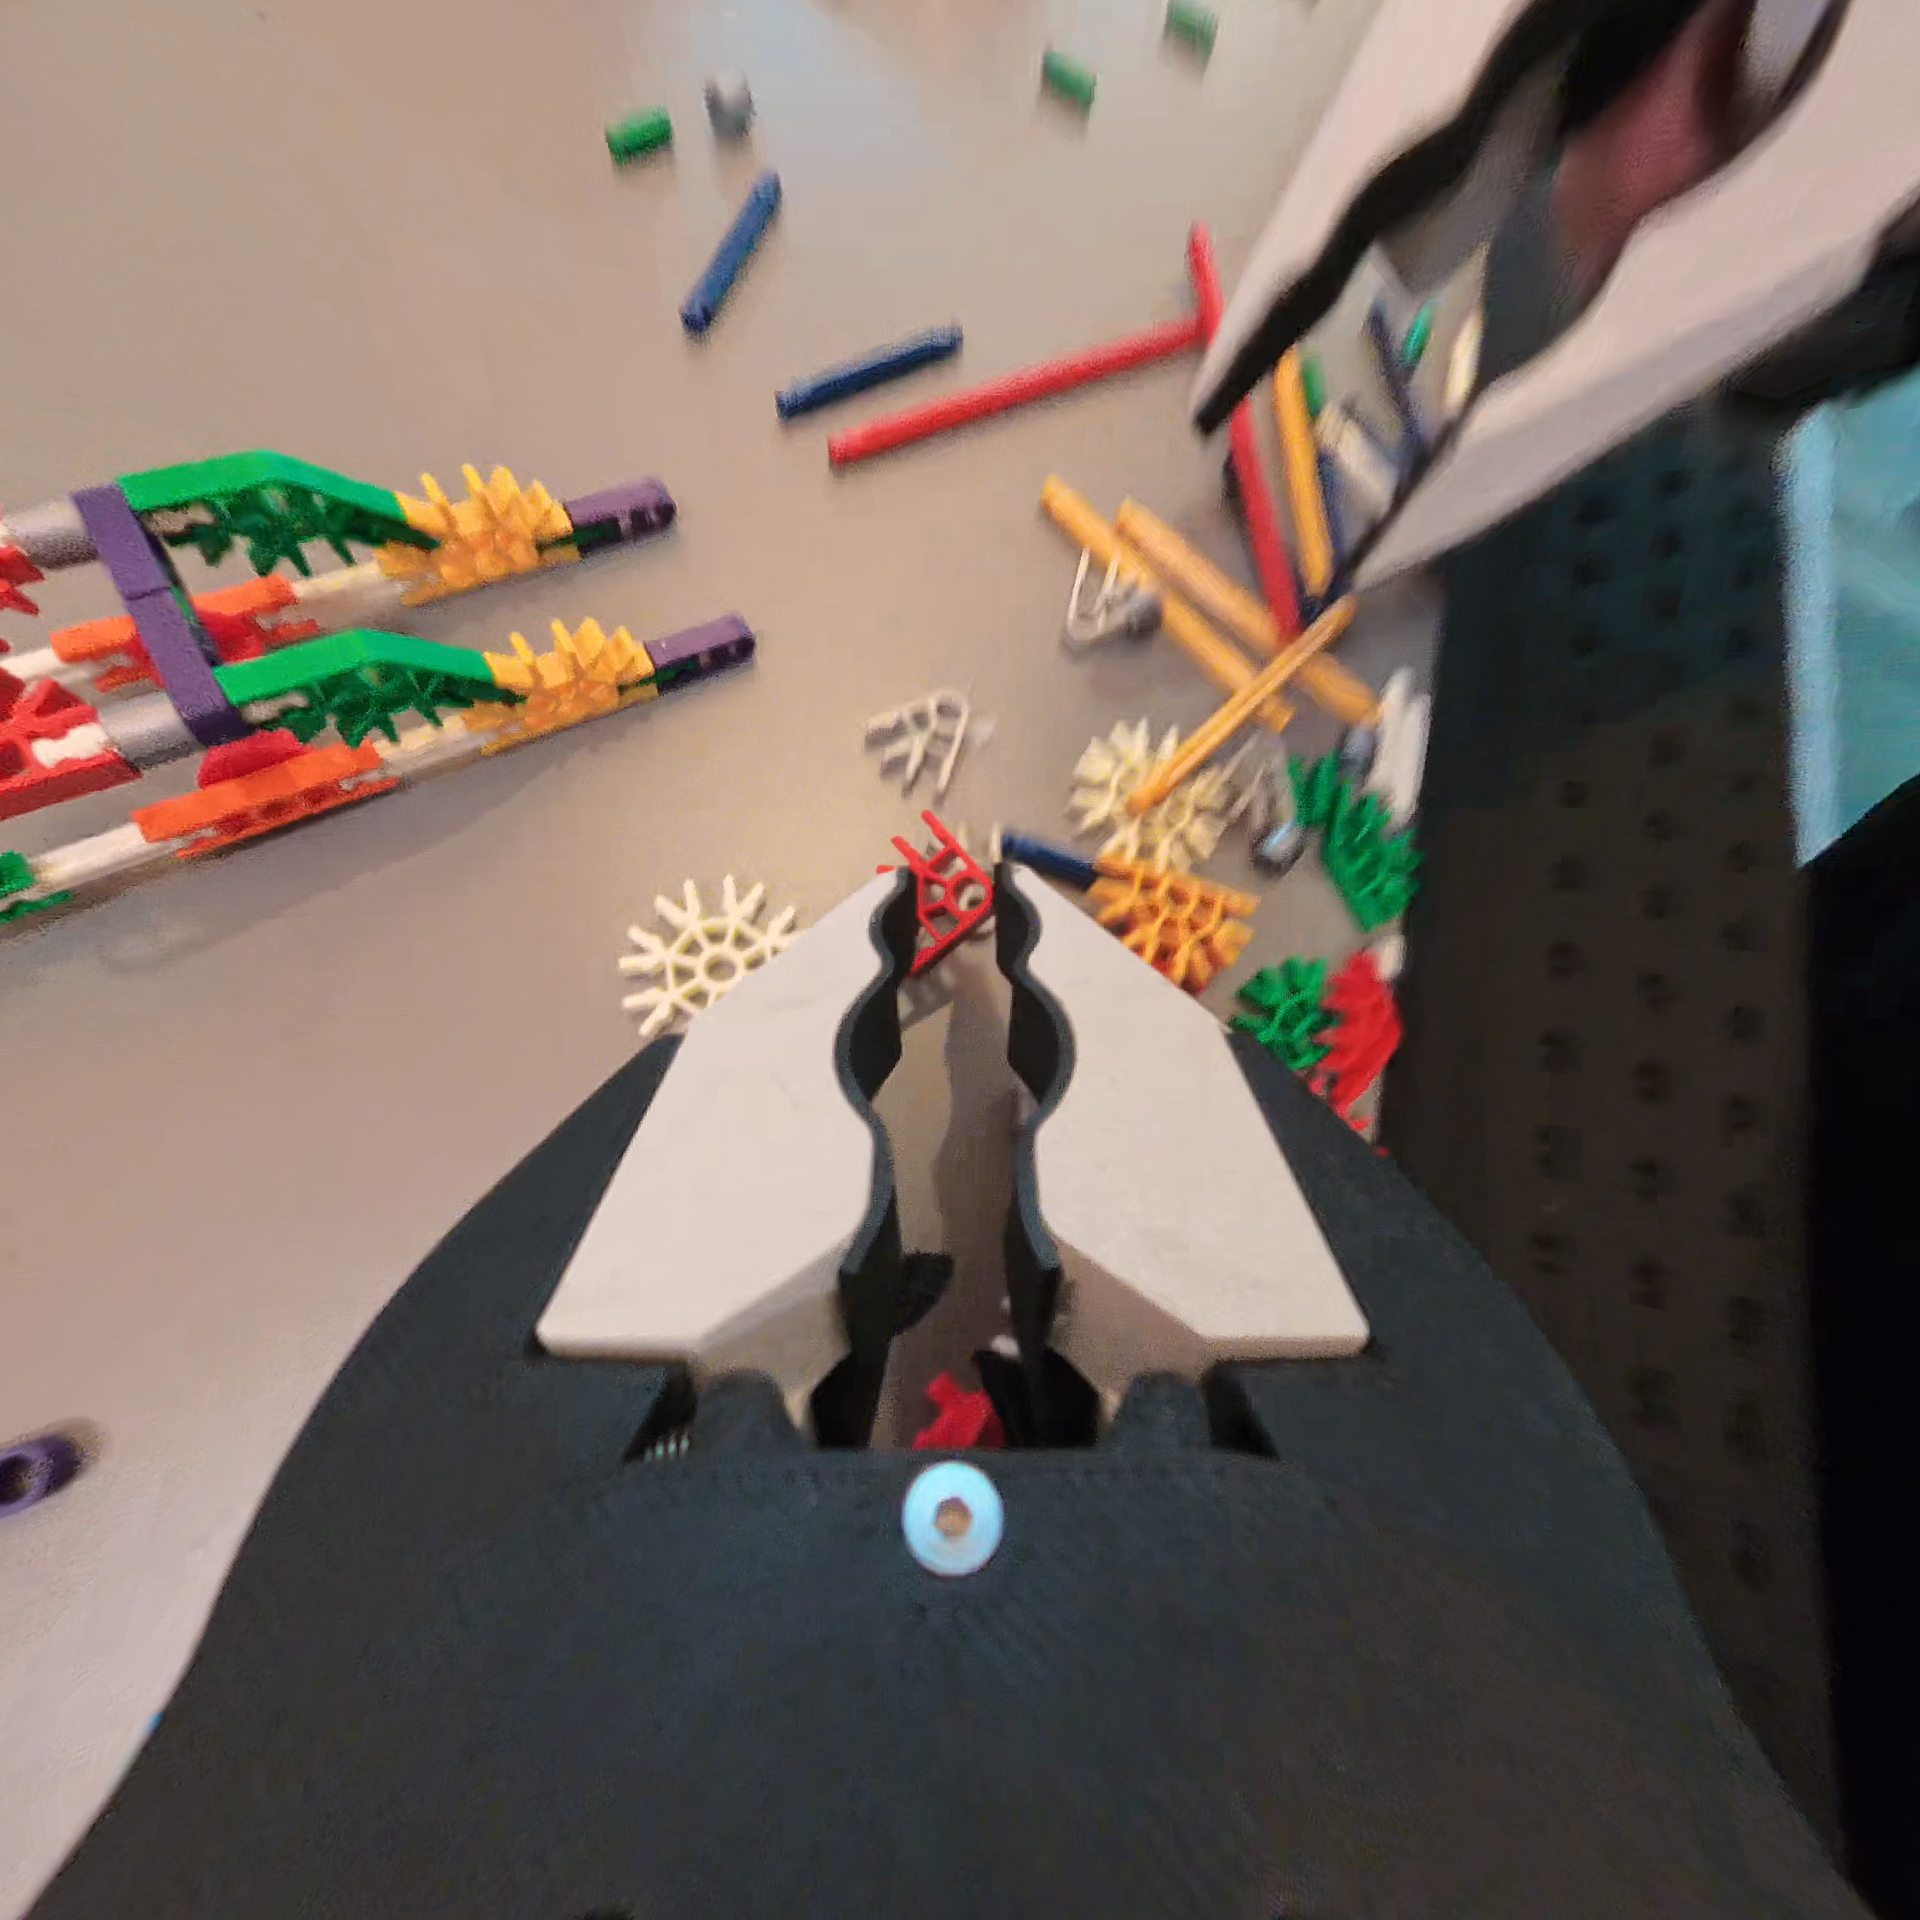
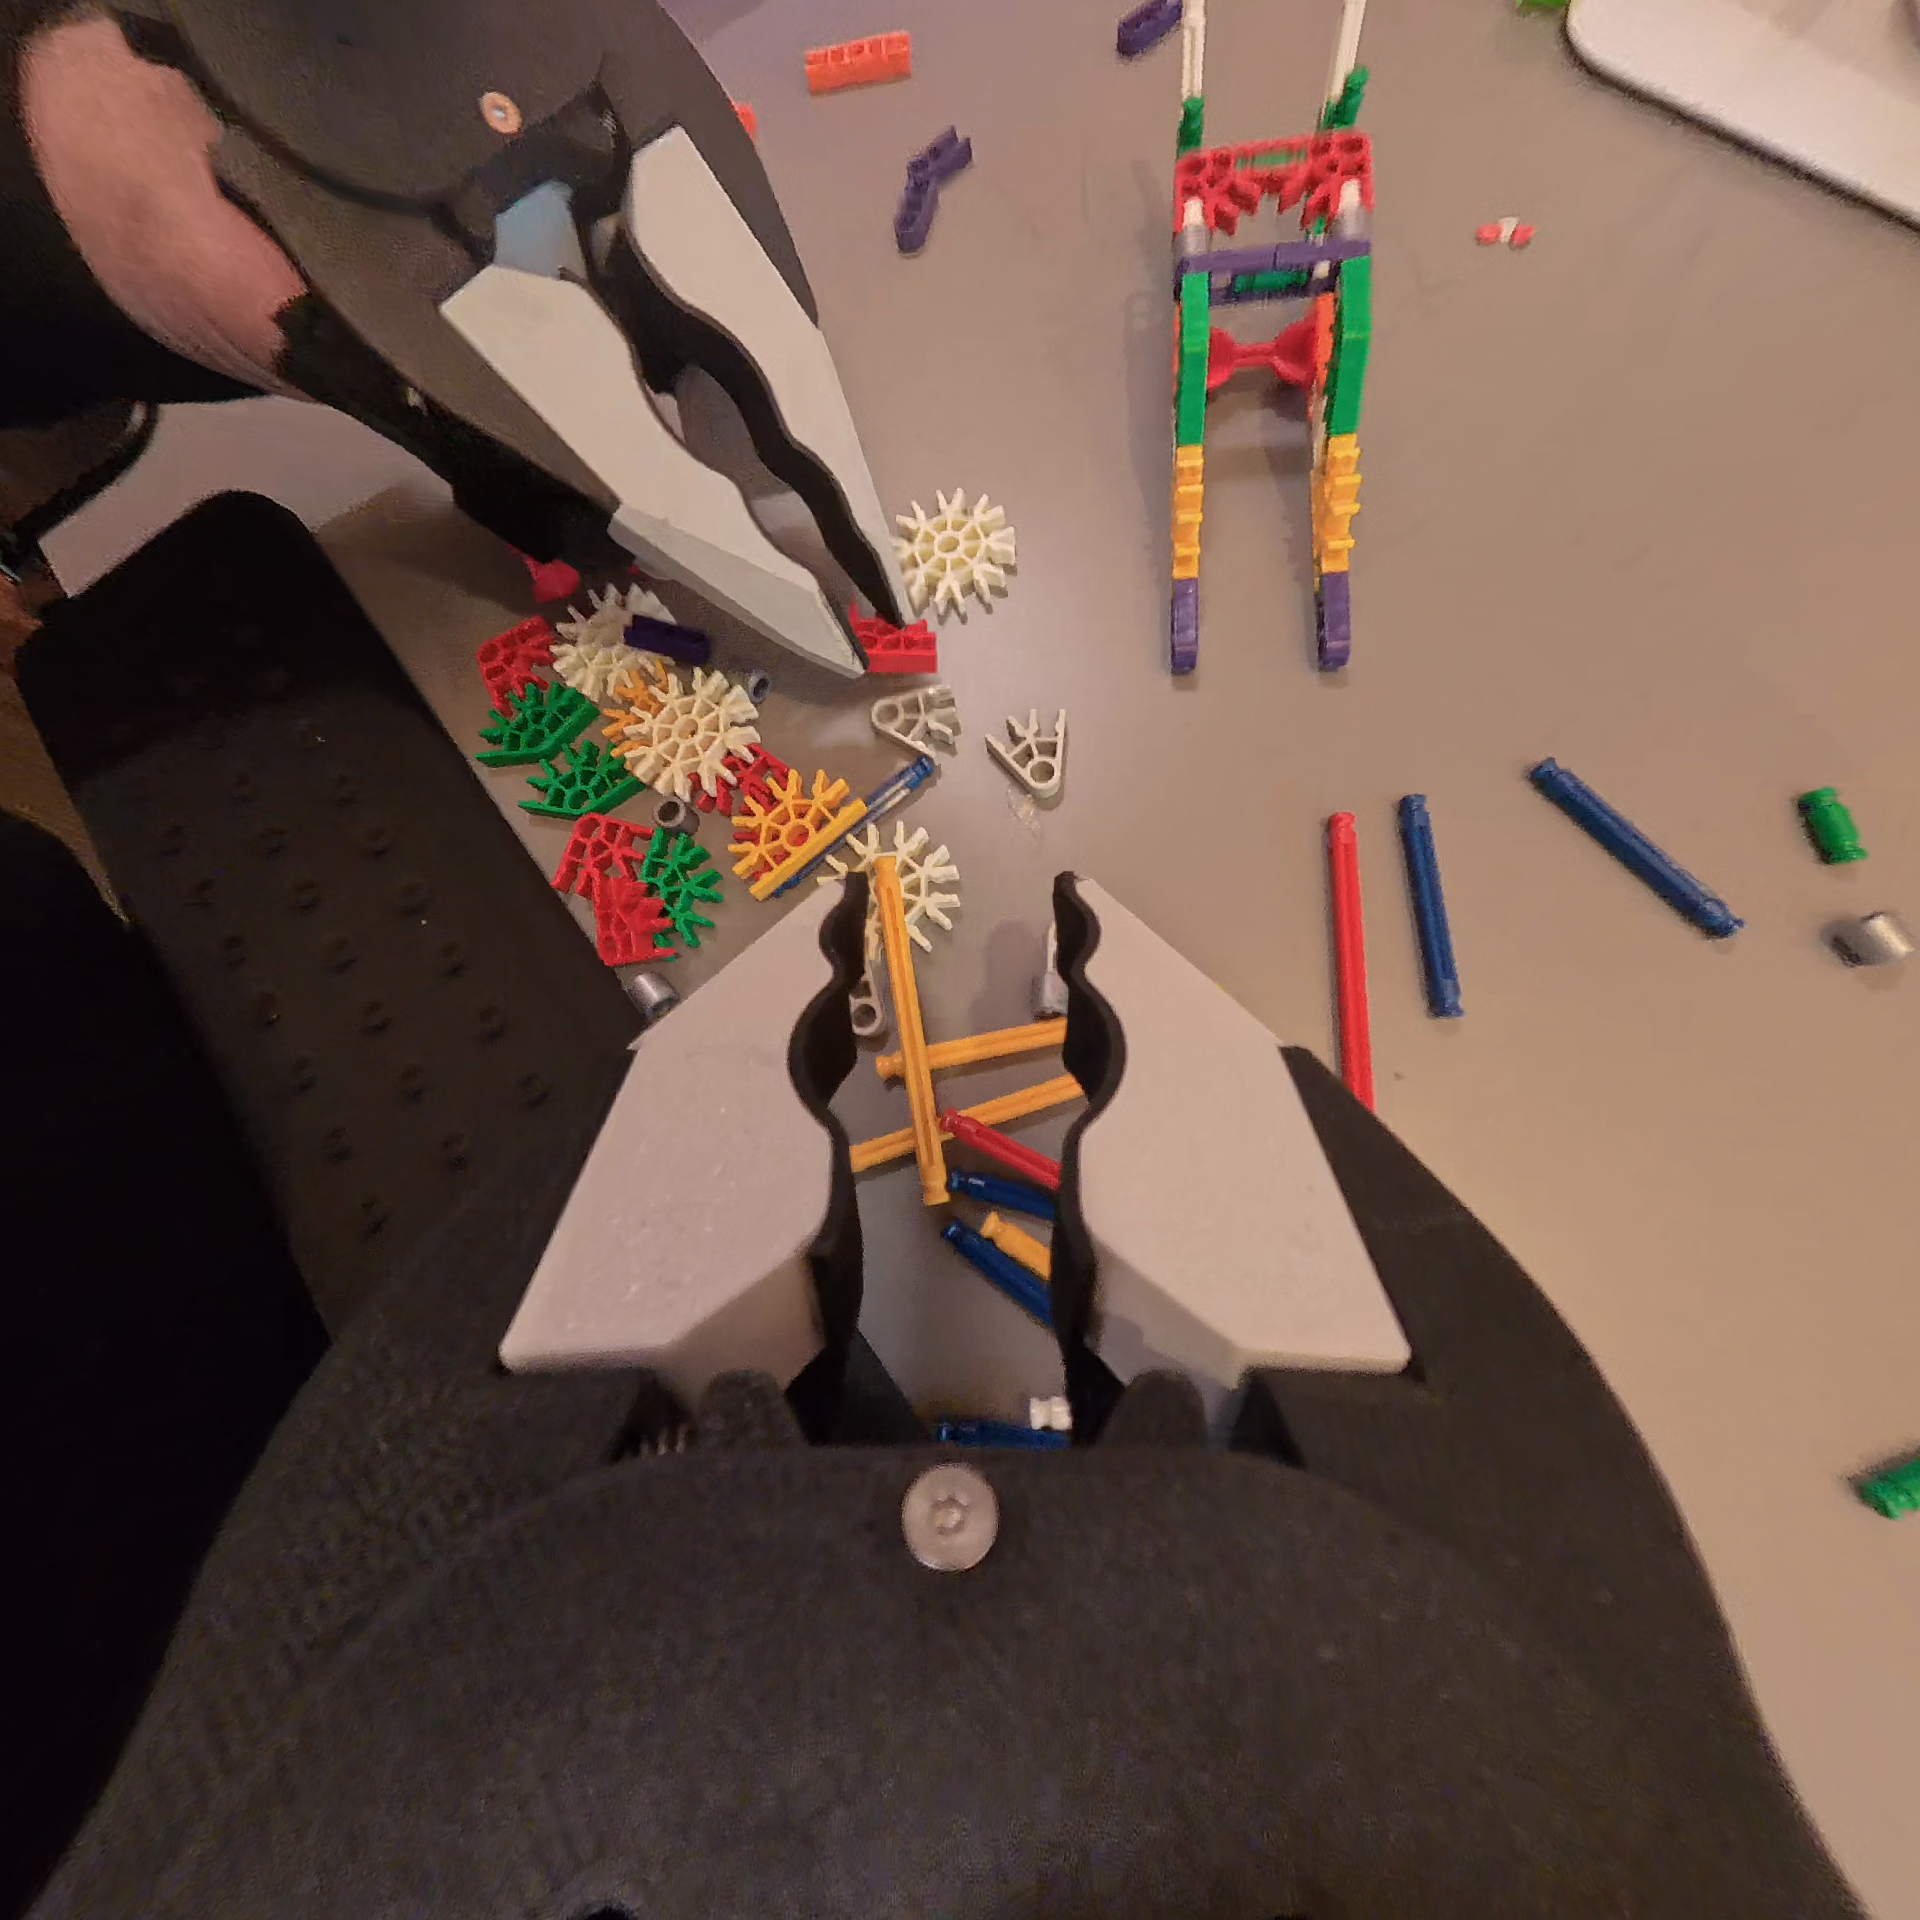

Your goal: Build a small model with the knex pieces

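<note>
My left gripper (image 1: 948, 883) is shut on a small red connector (image 1: 943, 906), pinched at the fingertips low over the grey table (image 1: 416, 1143). In the right wrist view the left gripper (image 2: 871, 639) holds the red connector (image 2: 899, 644) beside a white snowflake connector (image 2: 951, 551). My right gripper (image 2: 961, 894) is open and empty, hovering over crossed yellow rods (image 2: 909, 1039) with red and blue rods beneath. It also shows in the left wrist view (image 1: 1288, 488), at the upper right. A built multicoloured frame (image 2: 1268, 395) lies farther off and also shows in the left wrist view (image 1: 312, 644).
A heap of red, green, white and orange connectors (image 2: 665, 769) lies by the table's edge, next to a black perforated surface (image 2: 312, 935). Two grey connectors (image 2: 1029, 753), loose blue rods (image 2: 1429, 904) and a red rod (image 2: 1348, 956) lie to the right. A white object (image 2: 1766, 104) sits at the far corner. Spacing between my two grippers at the tips: around 8 cm.
</note>
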`<state>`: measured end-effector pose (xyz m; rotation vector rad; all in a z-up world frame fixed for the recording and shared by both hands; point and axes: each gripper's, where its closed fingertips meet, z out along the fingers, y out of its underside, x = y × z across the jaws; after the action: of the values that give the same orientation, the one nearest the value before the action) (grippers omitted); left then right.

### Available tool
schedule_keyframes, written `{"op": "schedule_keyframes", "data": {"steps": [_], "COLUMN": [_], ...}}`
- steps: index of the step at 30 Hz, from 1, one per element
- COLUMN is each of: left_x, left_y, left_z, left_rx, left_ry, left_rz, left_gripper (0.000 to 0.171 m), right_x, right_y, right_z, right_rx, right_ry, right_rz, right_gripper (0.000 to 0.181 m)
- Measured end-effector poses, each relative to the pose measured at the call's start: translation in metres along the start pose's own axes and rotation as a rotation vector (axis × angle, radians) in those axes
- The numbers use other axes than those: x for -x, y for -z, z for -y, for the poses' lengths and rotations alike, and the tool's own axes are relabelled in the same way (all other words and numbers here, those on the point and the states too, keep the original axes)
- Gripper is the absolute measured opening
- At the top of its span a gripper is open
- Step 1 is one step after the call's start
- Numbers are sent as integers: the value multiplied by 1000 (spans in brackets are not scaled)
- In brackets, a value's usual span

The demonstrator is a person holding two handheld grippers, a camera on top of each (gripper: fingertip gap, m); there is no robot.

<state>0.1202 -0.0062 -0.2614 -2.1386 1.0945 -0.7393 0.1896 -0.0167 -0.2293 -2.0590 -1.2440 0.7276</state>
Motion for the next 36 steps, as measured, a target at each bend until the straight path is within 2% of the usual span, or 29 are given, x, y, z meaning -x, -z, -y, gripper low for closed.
{"op": "schedule_keyframes", "data": {"steps": [2,6,8,10,14,18,22,28,31,36], "left_x": [-5,-7,-15,-23,-38,-51,-56,-55,-49,-23], "left_y": [4,7,11,15,21,29,30,28,27,31], "left_z": [16,33,45,54,66,70,69,89,101,115], "left_rx": [-91,-192,-242,-269,-284,-272,-252,-318,-361,-446], "left_ry": [105,251,321,379,471,514,514,527,513,539], "left_rz": [-75,-184,-284,-383,-576,-726,-783,-795,-745,-663], "left_gripper": [12,12,12,11,11,11,11,18,24,24], "right_x": [2,6,8,6,14,28,33,21,7,-36], "right_y": [4,-3,-8,-12,-11,-7,-2,12,18,30], "right_z": [10,23,30,37,47,51,49,56,54,54], "right_rx": [-44,-64,-75,-74,-70,-77,-60,-85,-57,-30], "right_ry": [23,78,117,207,498,624,574,364,260,146], "right_rz": [3,20,25,-4,-42,30,122,210,255,216], "right_gripper": [36,34,31,30,27,10,8,5,4,4]}}
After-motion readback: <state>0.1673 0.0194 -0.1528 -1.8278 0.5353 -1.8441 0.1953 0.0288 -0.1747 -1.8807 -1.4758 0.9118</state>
